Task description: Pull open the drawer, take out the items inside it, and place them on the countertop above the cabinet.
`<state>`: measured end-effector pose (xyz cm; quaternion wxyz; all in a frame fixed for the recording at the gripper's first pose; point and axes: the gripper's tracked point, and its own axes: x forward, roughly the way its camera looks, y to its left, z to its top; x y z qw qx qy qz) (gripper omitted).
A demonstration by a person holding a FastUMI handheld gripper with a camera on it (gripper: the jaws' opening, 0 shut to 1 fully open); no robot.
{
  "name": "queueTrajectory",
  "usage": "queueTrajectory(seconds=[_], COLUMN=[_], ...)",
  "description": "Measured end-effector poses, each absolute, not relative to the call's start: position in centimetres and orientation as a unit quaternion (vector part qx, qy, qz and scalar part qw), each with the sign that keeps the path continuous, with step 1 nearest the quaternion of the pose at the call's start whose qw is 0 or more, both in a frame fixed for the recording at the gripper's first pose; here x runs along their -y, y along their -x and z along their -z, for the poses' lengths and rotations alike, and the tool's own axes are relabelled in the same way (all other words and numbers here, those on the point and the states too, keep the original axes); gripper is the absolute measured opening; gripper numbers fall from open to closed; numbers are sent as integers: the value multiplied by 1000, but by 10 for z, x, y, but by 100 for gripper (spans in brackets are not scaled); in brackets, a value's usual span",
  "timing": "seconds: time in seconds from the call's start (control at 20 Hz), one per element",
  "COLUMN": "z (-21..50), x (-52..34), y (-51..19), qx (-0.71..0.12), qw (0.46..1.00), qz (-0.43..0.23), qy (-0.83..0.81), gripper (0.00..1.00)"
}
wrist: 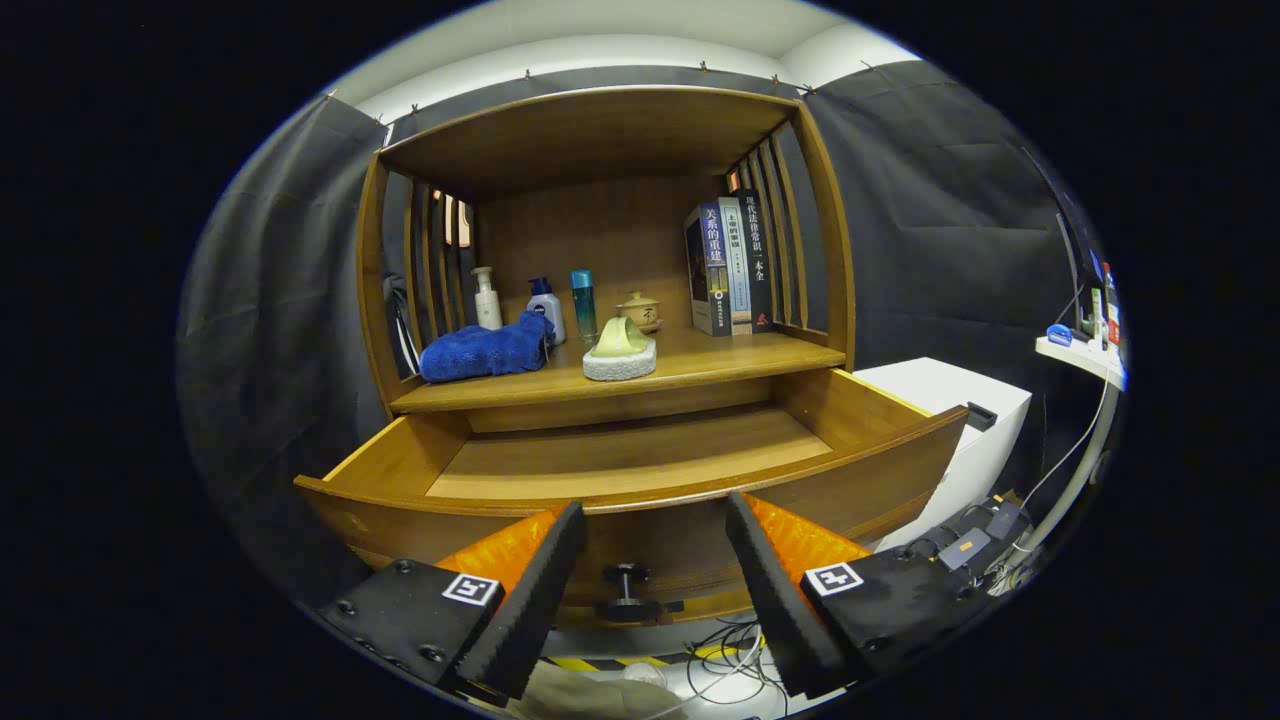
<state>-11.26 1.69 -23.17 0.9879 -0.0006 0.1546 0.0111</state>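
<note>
I see my gripper (655, 520) with its two fingers spread wide apart, and they hold nothing. The drawer (640, 470) is pulled out toward me, and its front board sits just ahead of my fingers. The drawer's dark knob (627, 592) pokes out low between the fingers, but neither finger touches it. The part of the drawer floor I can see is bare wood.

The counter (720, 362) above the drawer has many things on it. A blue towel (487, 349) lies bunched up near the left edge. A white dish with a pale green thing on top (620, 352) sits close to the front edge, about in the middle. Behind them, near the back, stand a white pump bottle (487, 298), a blue and white bottle (546, 308) and a thin teal bottle (584, 303) in a row. A small tan pot with a lid (639, 309) sits beside the teal bottle. A few books (727, 265) stand upright at the right side, against the wooden slats.

A white box (950, 400) stands to the right of the cabinet, past the drawer's right corner. Some cables (720, 650) lie on the floor below the drawer.
</note>
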Motion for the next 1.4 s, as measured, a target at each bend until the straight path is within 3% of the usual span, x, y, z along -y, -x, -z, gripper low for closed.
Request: queueTrajectory(seconds=[1.4], z=[230], x=[-33], y=[-1], qx=[-165], qw=[986], qz=[-2], qy=[9], gripper=[96])
